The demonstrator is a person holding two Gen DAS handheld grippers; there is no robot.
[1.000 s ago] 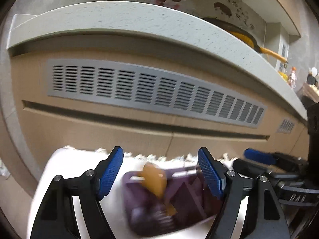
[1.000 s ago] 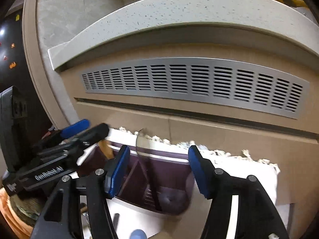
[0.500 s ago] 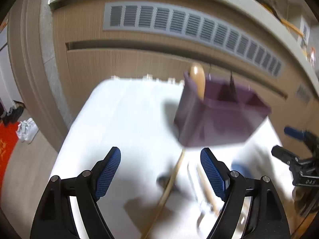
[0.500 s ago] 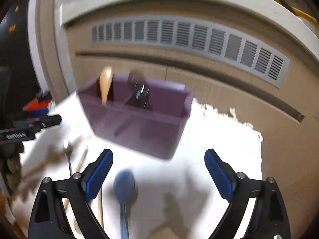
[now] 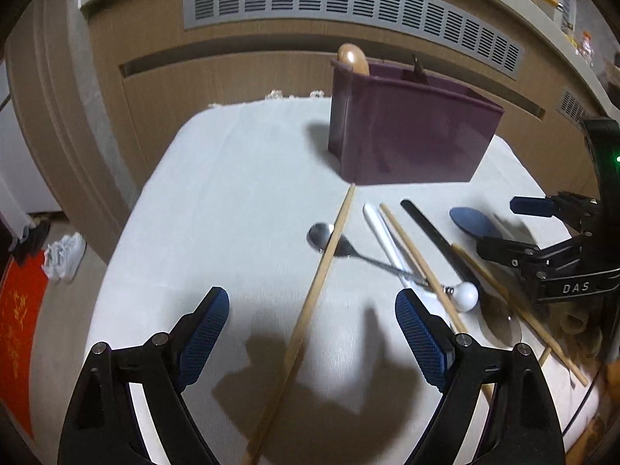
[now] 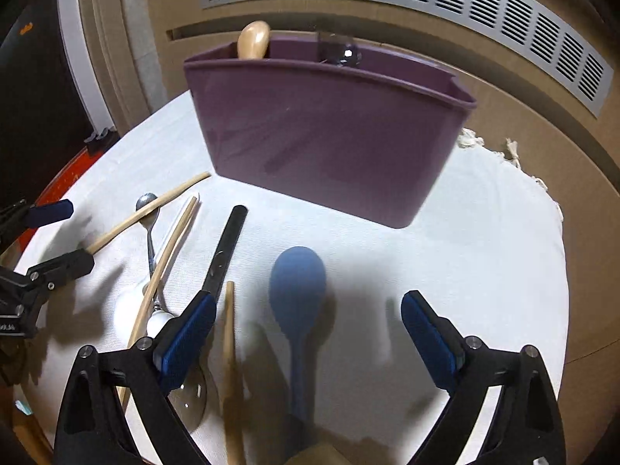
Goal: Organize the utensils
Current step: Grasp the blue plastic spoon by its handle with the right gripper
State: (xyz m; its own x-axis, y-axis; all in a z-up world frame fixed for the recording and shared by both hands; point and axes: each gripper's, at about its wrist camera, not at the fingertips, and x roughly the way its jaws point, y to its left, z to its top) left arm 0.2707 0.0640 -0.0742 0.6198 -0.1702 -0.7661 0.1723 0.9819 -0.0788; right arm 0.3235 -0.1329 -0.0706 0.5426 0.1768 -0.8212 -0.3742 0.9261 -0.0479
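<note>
Two grippers have dipped since a second ago: the left gripper (image 5: 312, 333) opening over a long chopstick (image 5: 310, 310), the right gripper (image 6: 308, 339) closing astride a blue spoon (image 6: 297, 283), neither gripping. The purple caddy (image 5: 407, 135) now stands at twelve o'clock on the tabletop (image 5: 217, 209).

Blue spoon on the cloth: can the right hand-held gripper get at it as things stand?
Probably yes. The blue spoon lies between the right hand-held gripper's wide, slightly closing jaws, nothing on top of it; the wooden chopstick beside it lies apart.
</note>
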